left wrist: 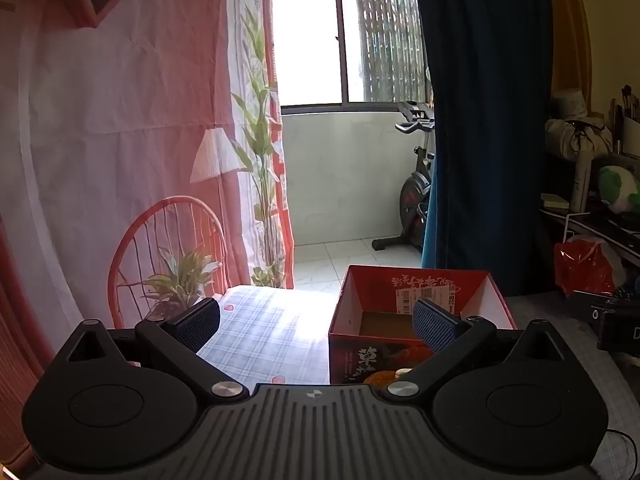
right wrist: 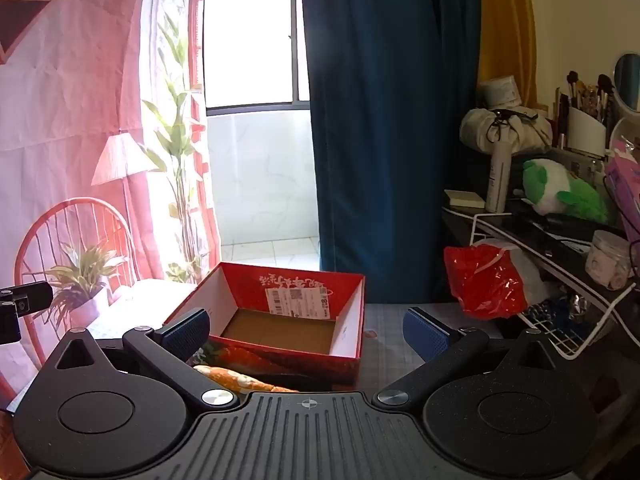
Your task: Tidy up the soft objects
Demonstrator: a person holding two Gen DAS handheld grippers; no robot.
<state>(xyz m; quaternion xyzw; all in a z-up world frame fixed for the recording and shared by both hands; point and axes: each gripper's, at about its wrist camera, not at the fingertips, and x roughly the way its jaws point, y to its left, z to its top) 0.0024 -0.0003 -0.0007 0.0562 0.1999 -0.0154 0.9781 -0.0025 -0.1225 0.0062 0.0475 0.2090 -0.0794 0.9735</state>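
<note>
An open red cardboard box (left wrist: 486, 292) with a bare brown bottom stands on the table; it also shows in the right wrist view (right wrist: 352, 300). An orange soft object (right wrist: 236, 380) lies in front of the box, low between the right gripper's fingers; a bit of it shows in the left wrist view (left wrist: 380, 378). My left gripper (left wrist: 316, 322) is open and empty, just left of and before the box. My right gripper (right wrist: 306, 334) is open and empty, in front of the box.
A checked tablecloth (left wrist: 264, 332) covers the table. A red plastic bag (right wrist: 484, 284) and a wire rack (right wrist: 560, 320) sit at the right. A green and white plush toy (right wrist: 560, 192) lies on a cluttered shelf. The other gripper's edge (right wrist: 20, 308) shows at far left.
</note>
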